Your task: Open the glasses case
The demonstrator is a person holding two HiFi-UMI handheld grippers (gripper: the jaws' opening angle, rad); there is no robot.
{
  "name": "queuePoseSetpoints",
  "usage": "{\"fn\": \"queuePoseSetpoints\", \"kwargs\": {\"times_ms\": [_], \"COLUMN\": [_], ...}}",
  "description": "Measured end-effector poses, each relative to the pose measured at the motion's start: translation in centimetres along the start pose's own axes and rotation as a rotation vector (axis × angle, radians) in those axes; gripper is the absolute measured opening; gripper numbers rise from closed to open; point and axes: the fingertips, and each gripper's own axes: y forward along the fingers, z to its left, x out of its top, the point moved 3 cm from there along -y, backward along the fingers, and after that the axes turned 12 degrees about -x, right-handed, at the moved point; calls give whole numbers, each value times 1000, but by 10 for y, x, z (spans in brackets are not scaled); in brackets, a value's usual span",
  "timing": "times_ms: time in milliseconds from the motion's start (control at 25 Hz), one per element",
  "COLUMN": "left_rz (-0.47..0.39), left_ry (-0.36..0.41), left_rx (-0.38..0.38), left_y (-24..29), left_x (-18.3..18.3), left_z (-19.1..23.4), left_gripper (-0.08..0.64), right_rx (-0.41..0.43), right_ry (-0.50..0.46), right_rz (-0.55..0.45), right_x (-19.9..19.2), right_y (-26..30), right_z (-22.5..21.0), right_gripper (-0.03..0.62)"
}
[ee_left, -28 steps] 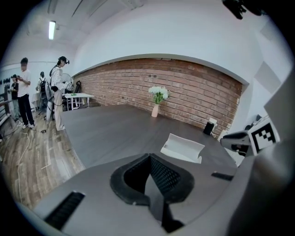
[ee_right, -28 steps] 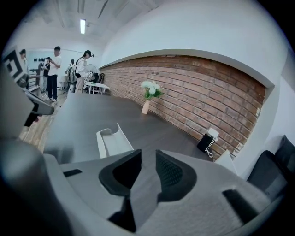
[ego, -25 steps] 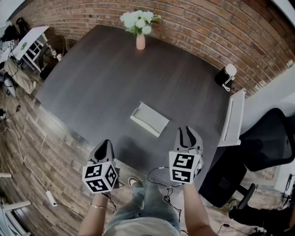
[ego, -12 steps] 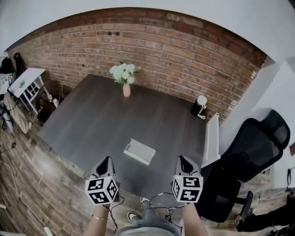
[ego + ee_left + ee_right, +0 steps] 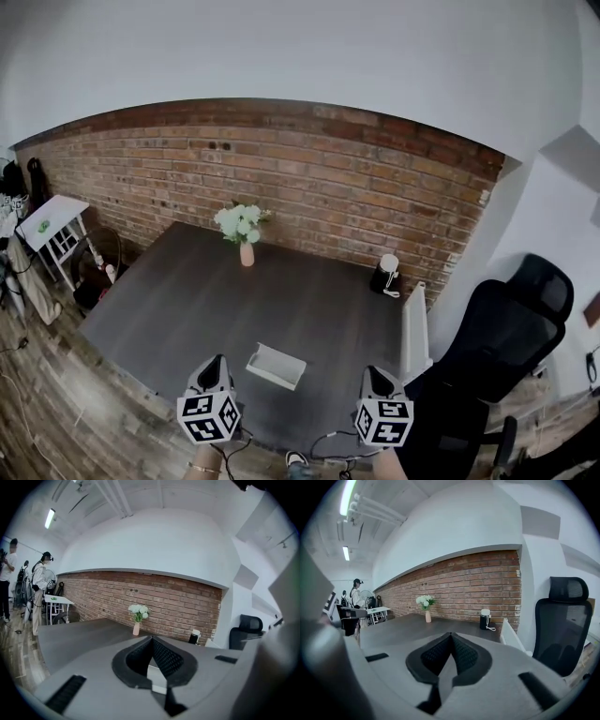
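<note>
The white glasses case [image 5: 276,366] lies closed and flat near the front of the dark table [image 5: 187,300]. My left gripper [image 5: 215,364] hovers at the table's front edge, just left of the case, apart from it. Its tips [image 5: 151,639] meet with nothing gripped, and the case [image 5: 157,676] shows through the gap below them. My right gripper [image 5: 373,373] hangs to the case's right, near the table's front right corner, also clear of it. Its jaws [image 5: 450,634] are shut on nothing.
A pink vase of white flowers [image 5: 242,234] stands at the table's back. A black-and-white cylinder [image 5: 385,275] sits at the back right, a white panel [image 5: 412,328] along the right edge. A black office chair [image 5: 497,328] stands right. People [image 5: 40,588] stand far left.
The head view has tipped up from the table to the wall. Both grippers rose and now sit low in the view. The right jaws went from spread to shut.
</note>
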Motion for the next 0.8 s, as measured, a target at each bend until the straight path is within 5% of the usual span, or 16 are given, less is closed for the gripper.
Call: {"fn": "queuePoseSetpoints", "kwargs": {"times_ms": [800], "left_rz": [13], "left_ry": [-10], "left_rx": [32], "left_y": [7], "left_x": [-3], "left_z": [-1], "left_gripper": [-5], "right_rx": [57], "right_ry": [-25], "right_rz": [-15], "right_x": [12], "right_y": [10], "right_z": [4], "right_gripper": [2]}}
